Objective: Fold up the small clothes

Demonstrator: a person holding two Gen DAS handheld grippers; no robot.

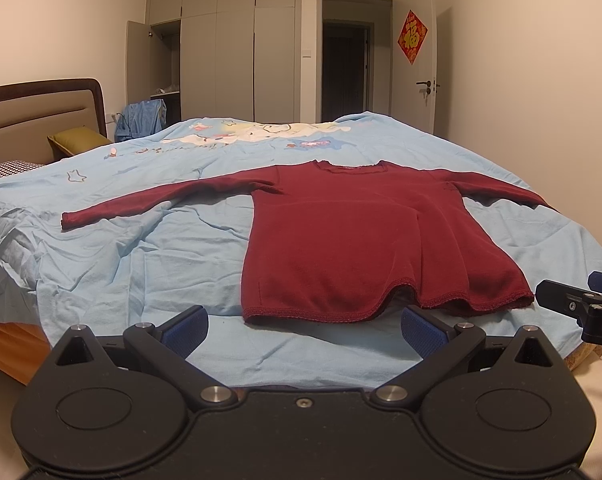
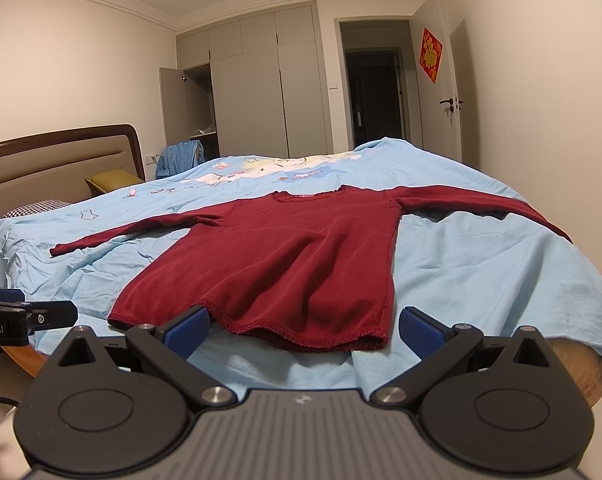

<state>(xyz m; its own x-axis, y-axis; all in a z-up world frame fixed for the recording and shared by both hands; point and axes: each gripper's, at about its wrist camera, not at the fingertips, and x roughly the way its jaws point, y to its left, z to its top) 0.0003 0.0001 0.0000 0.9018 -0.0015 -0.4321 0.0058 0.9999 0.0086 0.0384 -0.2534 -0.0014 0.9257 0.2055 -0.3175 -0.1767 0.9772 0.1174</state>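
The dark red long-sleeved top [image 1: 341,240] lies flat on the light blue bedsheet [image 1: 141,260], hem toward the cameras, both sleeves extended outward. The left gripper [image 1: 303,330] has its fingers spread wide, empty, just short of the hem at 12 o'clock. The right gripper [image 2: 304,330] also has its fingers spread, empty, its left pad [image 2: 189,330] overlapping the hem edge.

The right tongs [image 1: 581,300] are cut off by the left wrist view's right edge; the left tongs [image 2: 25,316] are cut by the right wrist view's left edge, their label reading only "bot.AI"; the red shirt [image 1: 353,240] hides its right cuff over the bed [image 1: 141,248] edge; the open wardrobe's [image 2: 199,100] contents are too small to tell.
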